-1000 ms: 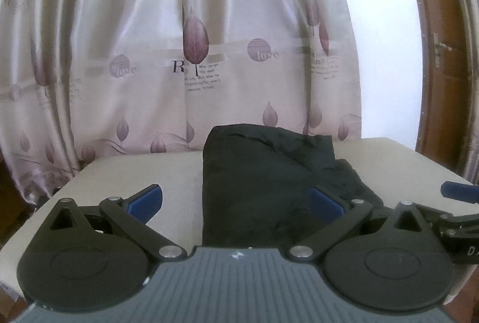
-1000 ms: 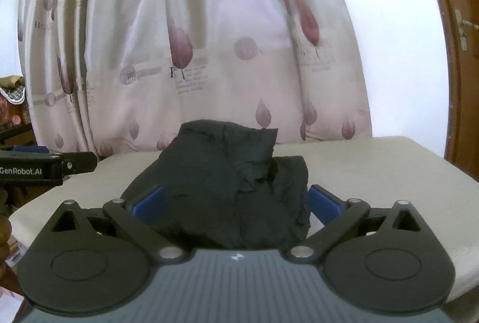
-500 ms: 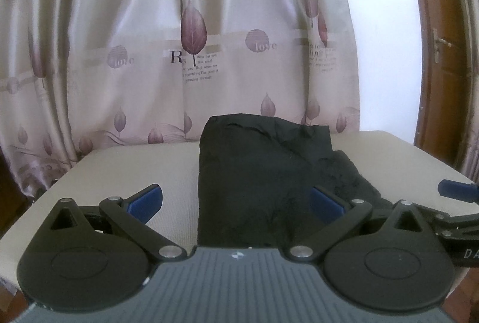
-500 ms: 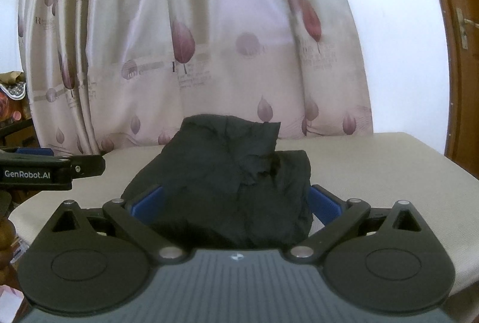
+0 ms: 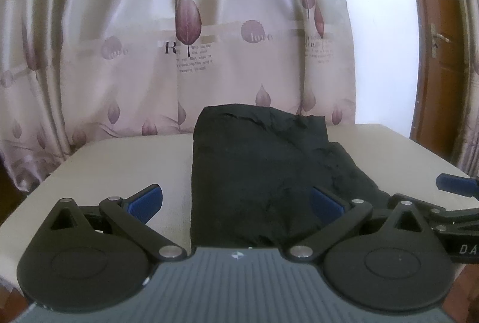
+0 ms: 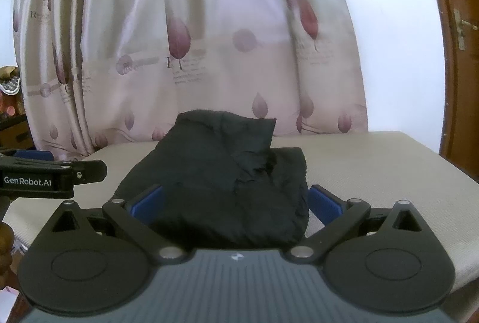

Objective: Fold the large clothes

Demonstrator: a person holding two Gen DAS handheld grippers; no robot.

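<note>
A black garment (image 5: 254, 167) lies folded into a rough, wrinkled rectangle on the beige table (image 5: 119, 167). My left gripper (image 5: 236, 200) hangs open just short of the garment's near edge, with the left blue pad over bare table and the right one over the cloth. The right wrist view shows the same garment (image 6: 215, 173), bulkier at its near end. My right gripper (image 6: 236, 201) is open, its blue pads standing either side of that near end. Neither gripper holds anything.
A leaf-printed curtain (image 5: 191, 53) hangs close behind the table's far edge. A brown door (image 6: 458, 53) stands at the right. The right gripper's body (image 5: 455, 203) shows beside the left one, and the left gripper's body (image 6: 45, 176) at the left of the right wrist view.
Both views have shifted slightly, so the garment sits a little higher in frame. The garment itself has not moved, and both grippers stay open.
</note>
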